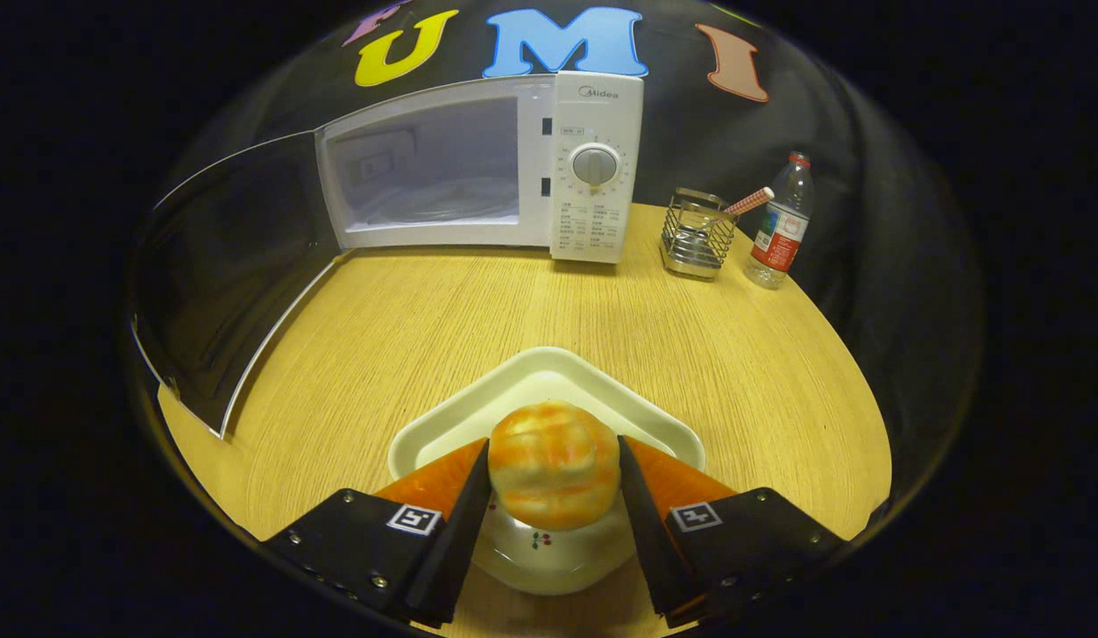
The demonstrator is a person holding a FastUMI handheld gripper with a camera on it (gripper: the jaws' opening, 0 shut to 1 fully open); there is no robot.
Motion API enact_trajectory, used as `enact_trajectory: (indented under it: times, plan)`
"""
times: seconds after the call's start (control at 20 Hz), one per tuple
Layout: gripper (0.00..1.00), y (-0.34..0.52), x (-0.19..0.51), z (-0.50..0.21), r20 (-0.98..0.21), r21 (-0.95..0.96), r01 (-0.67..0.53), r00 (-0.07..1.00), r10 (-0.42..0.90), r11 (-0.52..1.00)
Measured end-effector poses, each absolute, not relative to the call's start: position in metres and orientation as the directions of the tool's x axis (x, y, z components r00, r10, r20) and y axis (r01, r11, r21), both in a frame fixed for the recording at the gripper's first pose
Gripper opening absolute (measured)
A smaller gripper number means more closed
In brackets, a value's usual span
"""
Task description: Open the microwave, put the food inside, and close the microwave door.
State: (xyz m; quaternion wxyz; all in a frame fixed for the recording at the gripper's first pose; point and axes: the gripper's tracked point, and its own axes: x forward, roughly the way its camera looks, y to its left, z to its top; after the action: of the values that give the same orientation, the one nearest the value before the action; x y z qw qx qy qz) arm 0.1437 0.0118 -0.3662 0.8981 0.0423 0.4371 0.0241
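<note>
Between the claw [554, 496] fingers: round orange-and-cream bun [554, 476], pressed on both sides, claw closed about it, above white square ceramic plate [549, 377] on the pale wooden desk [478, 310]. Straight ahead and slightly left, well beyond the fingers: white microwave [486, 168], dark glass door [229, 266] swung wide to the left, cavity open toward the claw. Likely next: carrying forward into the cavity.

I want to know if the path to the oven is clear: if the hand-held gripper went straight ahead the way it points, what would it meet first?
The hand-held gripper, fingers closed on the bun, points across bare table at the microwave, roughly its control panel rather than the open cavity. Height is hard to judge.
</note>
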Motion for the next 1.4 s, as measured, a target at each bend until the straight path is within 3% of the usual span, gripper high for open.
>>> enact_trajectory:
  times: [0.05, 0.55, 0.8, 1.4]
  plan:
    - [0.71, 0.012, 0.144, -0.365, -0.777, 0.103, -0.002, 0.624, 0.082, 0.995]
    - [0.71, 0.056, 0.170, -0.311, -0.580, 0.268, -0.092, 0.779, 0.237, 0.959]
    - [0.71, 0.101, 0.176, -0.288, -0.489, 0.354, -0.163, 0.807, 0.331, 0.921]
    - [0.71, 0.167, 0.234, -0.268, -0.410, 0.437, -0.161, 0.840, 0.356, 0.885]
